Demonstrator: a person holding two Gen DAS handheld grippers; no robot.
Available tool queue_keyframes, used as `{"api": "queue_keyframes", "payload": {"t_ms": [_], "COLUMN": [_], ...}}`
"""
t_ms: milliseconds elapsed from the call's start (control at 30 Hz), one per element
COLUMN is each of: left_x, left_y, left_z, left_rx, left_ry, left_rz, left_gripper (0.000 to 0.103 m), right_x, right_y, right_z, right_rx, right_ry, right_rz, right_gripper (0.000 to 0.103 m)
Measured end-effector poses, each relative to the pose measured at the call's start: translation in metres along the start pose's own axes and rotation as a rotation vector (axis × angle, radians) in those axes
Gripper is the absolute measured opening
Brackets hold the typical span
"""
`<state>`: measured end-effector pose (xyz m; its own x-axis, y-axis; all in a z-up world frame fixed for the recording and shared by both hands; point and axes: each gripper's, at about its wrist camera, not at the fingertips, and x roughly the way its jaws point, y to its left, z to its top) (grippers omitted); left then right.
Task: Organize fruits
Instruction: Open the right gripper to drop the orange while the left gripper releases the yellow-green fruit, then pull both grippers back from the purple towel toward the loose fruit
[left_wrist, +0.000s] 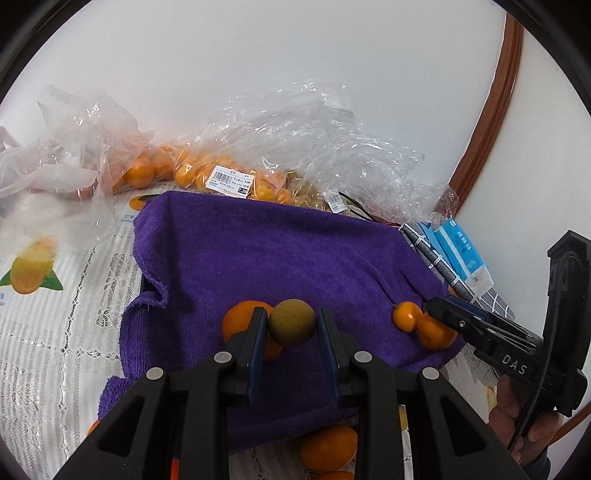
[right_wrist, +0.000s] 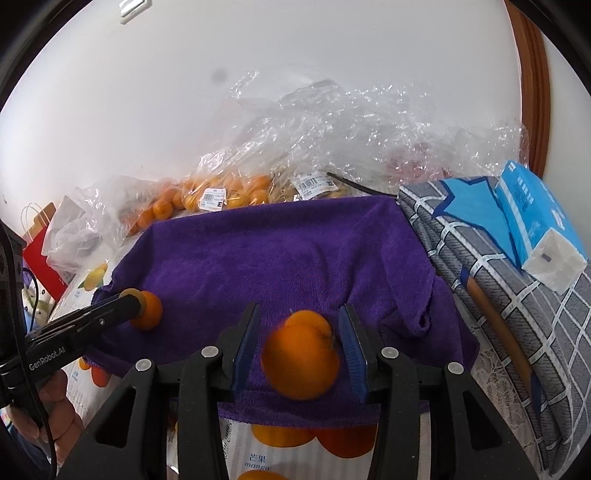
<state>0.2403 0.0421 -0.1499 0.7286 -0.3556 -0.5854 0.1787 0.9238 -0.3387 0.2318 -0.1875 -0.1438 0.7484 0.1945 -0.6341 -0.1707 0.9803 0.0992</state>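
A purple towel covers a low box; it also shows in the right wrist view. My left gripper is shut on a greenish-yellow round fruit just above the towel, with an orange behind its left finger. My right gripper is open over the towel. A blurred orange lies between its fingers without touching the pads, and a second orange sits just behind. In the left wrist view these two oranges lie at the right gripper's tip.
Clear plastic bags of small oranges and brownish fruit lie behind the towel against the white wall. A blue tissue pack rests on a grey checked cloth at right. Loose oranges lie in front. A red paper bag stands at left.
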Motion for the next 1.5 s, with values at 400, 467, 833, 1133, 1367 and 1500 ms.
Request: {"api": "queue_keyframes", "payload": {"t_ms": [400,467,833,1133,1367,1500], "left_x": [-0.006,-0.009,-0.018,-0.049,-0.075,-0.084], "left_y": [0.002,0.003,-0.004,-0.020,-0.027,-0.020], "left_z": [0.002,0.002,0.001,-0.005,-0.037,-0.049], "left_rx": [-0.010,-0.017,0.007,0.062,0.120,0.103], "left_ry": [-0.028,-0.034,-0.066,-0.075,-0.015,0.003], "left_rz": [-0.008,-0.010,0.003,0.000,0.031,0.039], "left_gripper": [0.037,0.040,0.040,0.040,0.040,0.040], "right_x": [-0.007,-0.014,-0.059,-0.083,-0.087,-0.080], "right_y": [0.009,0.011,0.009,0.025,0.029,0.029], "right_z": [-0.002,-0.001,-0.017,-0.052,-0.066,-0.074], "right_rx": [-0.031,-0.053,-0.001,-0.043,-0.035,-0.008], "right_ry": [-0.044,-0.078,-0.079,-0.013,0.017,0.042], "right_rz": [-0.026,-0.053,-0.095,-0.120,-0.111,-0.085], "right_gripper": [0.060,0.060,0.060,0.060,0.060,0.060]}}
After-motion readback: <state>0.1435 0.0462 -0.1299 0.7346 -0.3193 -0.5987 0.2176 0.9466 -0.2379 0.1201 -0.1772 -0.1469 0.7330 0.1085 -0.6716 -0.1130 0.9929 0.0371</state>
